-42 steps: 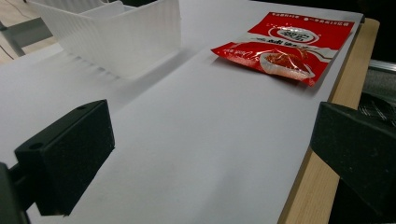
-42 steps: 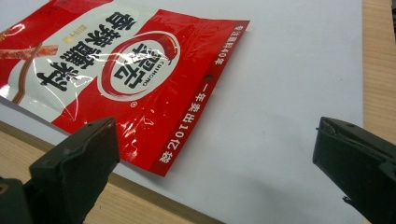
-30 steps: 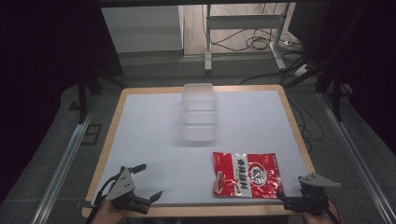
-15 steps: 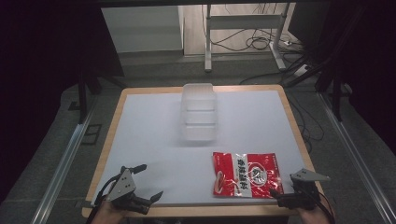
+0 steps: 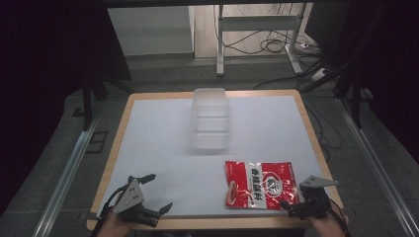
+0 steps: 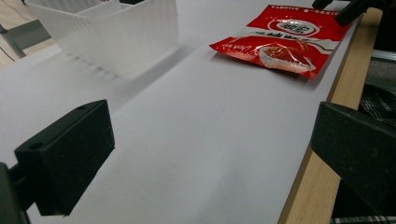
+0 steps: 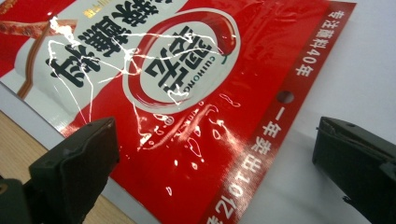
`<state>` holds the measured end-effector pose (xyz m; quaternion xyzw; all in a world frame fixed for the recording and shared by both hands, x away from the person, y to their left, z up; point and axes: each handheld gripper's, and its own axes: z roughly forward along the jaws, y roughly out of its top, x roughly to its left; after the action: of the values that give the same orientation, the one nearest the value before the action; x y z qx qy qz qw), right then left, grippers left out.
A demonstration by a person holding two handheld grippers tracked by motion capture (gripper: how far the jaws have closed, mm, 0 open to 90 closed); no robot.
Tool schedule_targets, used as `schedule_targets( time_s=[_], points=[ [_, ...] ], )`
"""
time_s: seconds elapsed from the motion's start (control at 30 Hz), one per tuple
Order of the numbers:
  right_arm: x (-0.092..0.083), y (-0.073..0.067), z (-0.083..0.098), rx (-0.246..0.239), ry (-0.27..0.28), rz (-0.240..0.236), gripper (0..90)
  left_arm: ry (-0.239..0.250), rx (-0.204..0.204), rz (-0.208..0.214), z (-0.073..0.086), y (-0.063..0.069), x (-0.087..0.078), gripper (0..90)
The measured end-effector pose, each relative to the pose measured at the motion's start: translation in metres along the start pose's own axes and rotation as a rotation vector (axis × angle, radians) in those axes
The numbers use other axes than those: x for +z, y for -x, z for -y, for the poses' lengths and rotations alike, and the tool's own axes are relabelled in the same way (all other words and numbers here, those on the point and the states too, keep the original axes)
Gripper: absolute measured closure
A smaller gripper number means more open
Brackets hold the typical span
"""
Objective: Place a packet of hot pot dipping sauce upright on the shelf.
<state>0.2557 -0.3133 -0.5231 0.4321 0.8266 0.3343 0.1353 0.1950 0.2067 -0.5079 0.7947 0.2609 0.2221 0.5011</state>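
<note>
A red snack bag (image 5: 259,183) with white print lies flat at the table's near right. My right gripper (image 5: 290,201) is at the bag's near right corner, open. In the right gripper view its jaws straddle the bag's (image 7: 187,93) edge strip, right gripper (image 7: 215,158) low over it and gripping nothing. A clear ribbed plastic container (image 5: 210,118) stands mid-table toward the back. My left gripper (image 5: 158,192) hovers open over the near left edge. In the left gripper view, the left gripper (image 6: 210,154) faces the container (image 6: 116,32) and the bag (image 6: 285,42).
The white table top (image 5: 158,138) has a wooden rim (image 5: 116,148). Metal rails run along both sides of the table. A desk frame and cables (image 5: 276,44) lie on the floor behind. The right gripper's tips (image 6: 345,7) show beyond the bag.
My right gripper has moved left along the near edge, up to the bag's corner. The left gripper has barely shifted. Bag and container have stayed put.
</note>
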Motion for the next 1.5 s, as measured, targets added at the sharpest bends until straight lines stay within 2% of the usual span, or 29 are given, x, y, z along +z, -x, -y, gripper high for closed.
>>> schedule_targets(
  time_s=[0.13,0.47,0.5,0.53,0.67,0.97,1.07,1.2,1.27,1.33,1.4,1.5],
  points=[
    [0.002,-0.001,-0.002,0.004,0.001,-0.011,0.5,-0.005,0.007,-0.001,0.0,0.0,0.0,0.0],
    [0.003,-0.001,-0.006,0.063,0.03,-0.055,0.4,-0.007,0.011,-0.001,0.0,0.0,0.0,0.0],
    [0.003,-0.001,-0.007,0.069,0.031,-0.054,0.5,-0.007,0.012,-0.001,0.0,0.0,0.0,0.0],
    [0.003,-0.001,-0.007,0.08,0.031,-0.034,0.5,-0.007,0.012,-0.001,0.0,0.0,0.0,0.0],
    [0.003,0.002,-0.007,0.106,0.034,-0.023,0.5,-0.008,0.015,0.0,0.0,0.0,0.0,0.0],
    [0.008,0.009,-0.011,0.198,0.079,-0.087,0.0,-0.011,0.021,-0.002,0.0,0.001,0.001,0.0],
    [0.007,0.01,-0.012,0.215,0.099,-0.105,0.0,-0.011,0.023,-0.002,0.0,0.001,0.001,0.0],
    [0.001,0.008,-0.015,0.253,0.167,-0.148,0.0,-0.012,0.025,-0.001,0.0,0.001,0.001,0.0],
    [0.001,0.008,-0.015,0.254,0.175,-0.155,0.6,-0.012,0.026,-0.001,0.0,0.002,0.001,0.0],
    [0.003,0.006,-0.015,0.278,0.173,-0.21,1.4,-0.012,0.028,-0.001,0.0,0.002,0.001,0.0],
    [0.006,0.001,-0.016,0.26,0.145,-0.221,1.5,-0.013,0.029,-0.001,0.0,0.002,0.001,0.0],
    [0.011,-0.008,-0.02,0.195,0.112,-0.197,2.2,-0.013,0.031,-0.001,0.0,0.002,0.001,0.0]
  ],
)
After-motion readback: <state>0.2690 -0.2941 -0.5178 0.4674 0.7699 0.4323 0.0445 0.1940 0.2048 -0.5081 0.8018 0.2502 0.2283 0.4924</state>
